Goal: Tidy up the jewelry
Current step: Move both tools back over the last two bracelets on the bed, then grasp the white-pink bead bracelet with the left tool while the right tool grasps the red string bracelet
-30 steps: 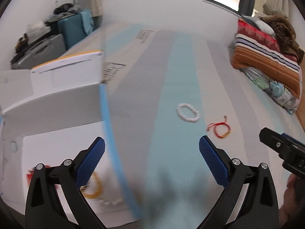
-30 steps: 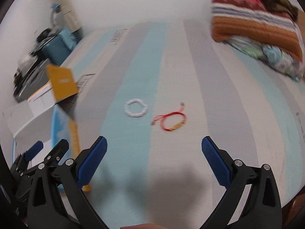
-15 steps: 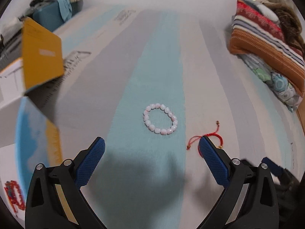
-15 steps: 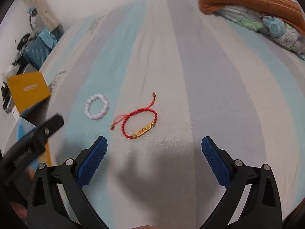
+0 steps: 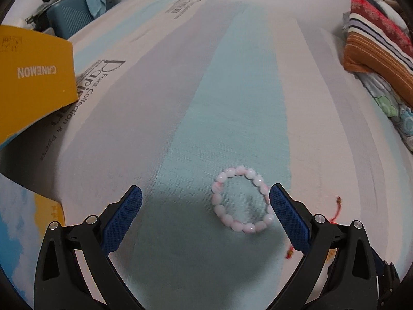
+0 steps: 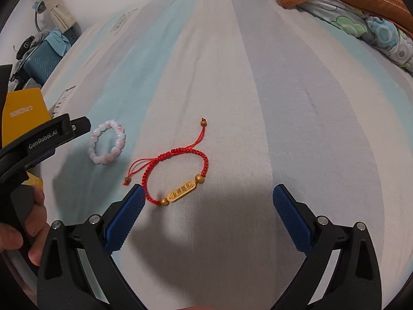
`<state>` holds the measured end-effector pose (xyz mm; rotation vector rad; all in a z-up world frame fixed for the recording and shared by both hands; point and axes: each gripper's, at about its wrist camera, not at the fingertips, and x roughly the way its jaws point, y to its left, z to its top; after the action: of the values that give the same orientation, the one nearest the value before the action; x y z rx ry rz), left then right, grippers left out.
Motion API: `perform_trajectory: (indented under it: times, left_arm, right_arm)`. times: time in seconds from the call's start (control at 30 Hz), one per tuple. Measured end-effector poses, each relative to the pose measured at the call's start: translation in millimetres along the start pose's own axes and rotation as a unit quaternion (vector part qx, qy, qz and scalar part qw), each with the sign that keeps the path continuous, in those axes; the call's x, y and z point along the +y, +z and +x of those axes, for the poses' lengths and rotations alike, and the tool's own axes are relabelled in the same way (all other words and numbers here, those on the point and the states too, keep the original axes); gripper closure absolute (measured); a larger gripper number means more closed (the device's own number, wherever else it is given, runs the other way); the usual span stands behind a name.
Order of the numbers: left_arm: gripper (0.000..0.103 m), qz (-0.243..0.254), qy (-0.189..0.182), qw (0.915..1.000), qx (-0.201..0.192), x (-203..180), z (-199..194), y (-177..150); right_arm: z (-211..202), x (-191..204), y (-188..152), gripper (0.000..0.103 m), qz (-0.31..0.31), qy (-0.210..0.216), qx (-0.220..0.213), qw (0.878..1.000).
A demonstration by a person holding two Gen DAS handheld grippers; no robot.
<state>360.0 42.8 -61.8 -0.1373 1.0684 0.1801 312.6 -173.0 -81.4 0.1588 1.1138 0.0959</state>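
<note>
A pink-white bead bracelet [image 5: 241, 201] lies flat on the striped bed sheet [image 5: 232, 90]. My left gripper [image 5: 205, 208] is open and empty just above it, the bracelet close to its right finger. The bracelet also shows in the right wrist view [image 6: 107, 142]. A red cord bracelet with a gold bar [image 6: 178, 178] lies to its right. My right gripper [image 6: 209, 214] is open and empty over it, the cord near its left finger. In the left wrist view only the cord's ends [image 5: 336, 210] show behind the right finger.
An open box with a yellow flap [image 5: 33, 77] stands at the left of the bed. A folded striped blanket [image 5: 379, 49] lies at the far right. A blue suitcase [image 5: 72, 18] stands beyond the bed's far left edge.
Both grippers have moved forward and down toward the bracelets, which now look larger and closer. The left gripper left the box on the left. Both stay open.
</note>
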Motion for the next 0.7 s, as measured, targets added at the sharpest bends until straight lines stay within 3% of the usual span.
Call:
perform_trajectory:
  times: [0.13, 0.4, 0.5, 0.7]
  left_arm:
    - [0.006, 0.001, 0.013, 0.9999, 0.011, 3, 18, -5]
    - [0.009, 0.001, 0.021, 0.9996, 0.021, 7, 37, -14]
    - [0.023, -0.009, 0.028, 0.9992, 0.028, 11, 40, -17]
    - [0.046, -0.016, 0.042, 0.9987, 0.026, 15, 39, -18]
  right_arm:
    - [10, -3, 2, 0.015, 0.020, 0.014, 0.009, 1.000]
    - [15, 1, 2, 0.029, 0.025, -0.003, 0.005, 1.000]
    - [17, 2, 2, 0.038, 0.025, -0.013, 0.006, 1.000]
    - [17, 4, 0, 0.072, 0.020, -0.031, 0.010, 0.999]
